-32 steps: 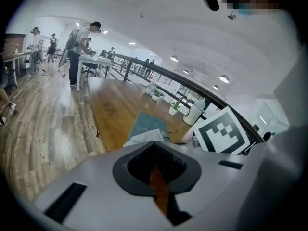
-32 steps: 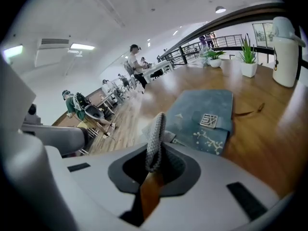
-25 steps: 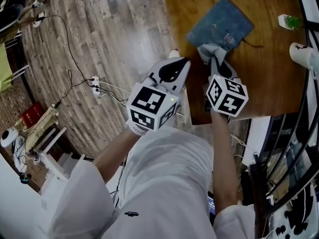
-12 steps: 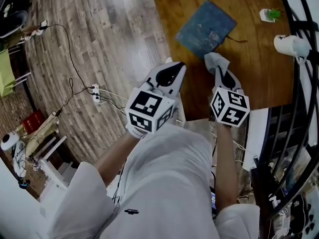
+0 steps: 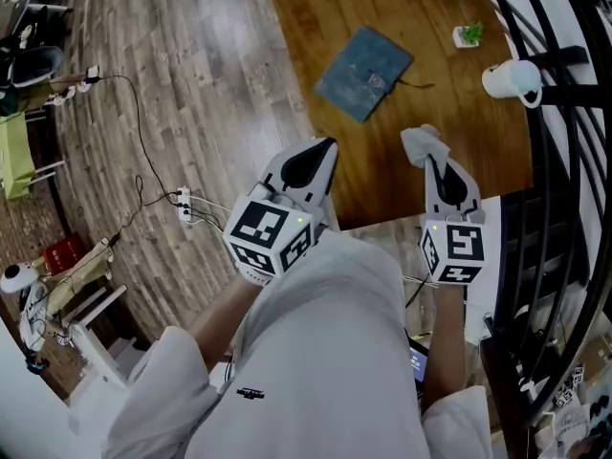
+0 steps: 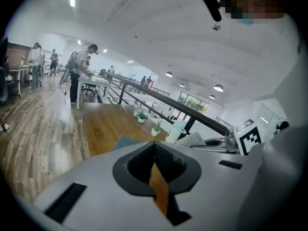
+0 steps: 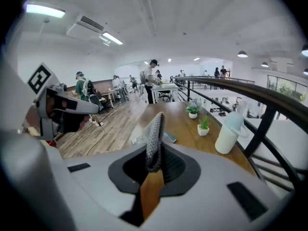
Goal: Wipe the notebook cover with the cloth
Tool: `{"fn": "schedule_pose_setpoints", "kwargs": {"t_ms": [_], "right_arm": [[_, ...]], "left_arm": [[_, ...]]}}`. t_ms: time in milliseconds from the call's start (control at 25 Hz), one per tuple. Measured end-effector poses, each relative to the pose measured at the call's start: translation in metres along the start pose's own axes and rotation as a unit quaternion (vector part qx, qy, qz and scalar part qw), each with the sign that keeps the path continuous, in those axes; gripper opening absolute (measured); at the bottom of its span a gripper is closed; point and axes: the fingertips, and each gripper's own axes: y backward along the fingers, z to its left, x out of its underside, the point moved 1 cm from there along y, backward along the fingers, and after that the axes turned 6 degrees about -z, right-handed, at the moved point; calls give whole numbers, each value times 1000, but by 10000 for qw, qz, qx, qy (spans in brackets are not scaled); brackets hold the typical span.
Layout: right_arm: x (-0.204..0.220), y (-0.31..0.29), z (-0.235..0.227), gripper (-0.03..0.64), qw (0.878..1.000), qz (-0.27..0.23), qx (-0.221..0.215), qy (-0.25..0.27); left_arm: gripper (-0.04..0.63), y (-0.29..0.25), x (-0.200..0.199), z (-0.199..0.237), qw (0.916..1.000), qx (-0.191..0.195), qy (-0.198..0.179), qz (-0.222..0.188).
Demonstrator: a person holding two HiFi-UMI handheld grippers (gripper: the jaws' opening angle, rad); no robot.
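A blue notebook [image 5: 363, 60] lies closed on the wooden table [image 5: 478, 122], tilted, with its strap trailing right. My right gripper [image 5: 435, 161] is shut on a crumpled grey cloth [image 5: 423, 144] and holds it over the table's near edge, clear of the notebook. In the right gripper view the cloth [image 7: 154, 138] stands up between the jaws and hides part of the notebook [image 7: 169, 138]. My left gripper [image 5: 320, 146] is shut with nothing in it, left of the cloth at the table's near left corner. In the left gripper view a teal corner of the notebook [image 6: 125, 142] shows just past the jaws.
A white jug [image 5: 512, 77] stands at the table's right edge by a black railing [image 5: 564, 113]. Two small potted plants [image 5: 469, 34] sit beyond the notebook. Cables and a power strip [image 5: 182, 168] lie on the plank floor to the left. People stand at far desks [image 7: 154, 78].
The right gripper has drawn back with the cloth, off the notebook's near edge and toward the table's near edge. The left gripper has drawn back with it.
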Motion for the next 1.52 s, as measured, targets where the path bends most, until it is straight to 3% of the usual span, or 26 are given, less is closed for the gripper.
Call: {"fn": "schedule_pose_setpoints", "kwargs": {"t_ms": [120,320,760,1040,1520], "right_arm": [[-23,42,-5,35,9987,-458,-194,145],[-45,103,-19,35,9958,-834,-18,368],[-59,155,-22,32,9879,-1448,162,527],[-67,164,-19,29,9844,-1742,185,147],[-79,145,2,28,9821,-1826,-184,425]], "left_arm": [[20,9,-13,-25,9998,94,-104,-137],[19,26,-28,-54,9990,113,-165,-400],[19,37,-55,-80,9962,263,-346,-761],[20,40,-61,-87,9948,318,-372,-896],[20,46,-52,-85,9952,341,-377,-832]]}}
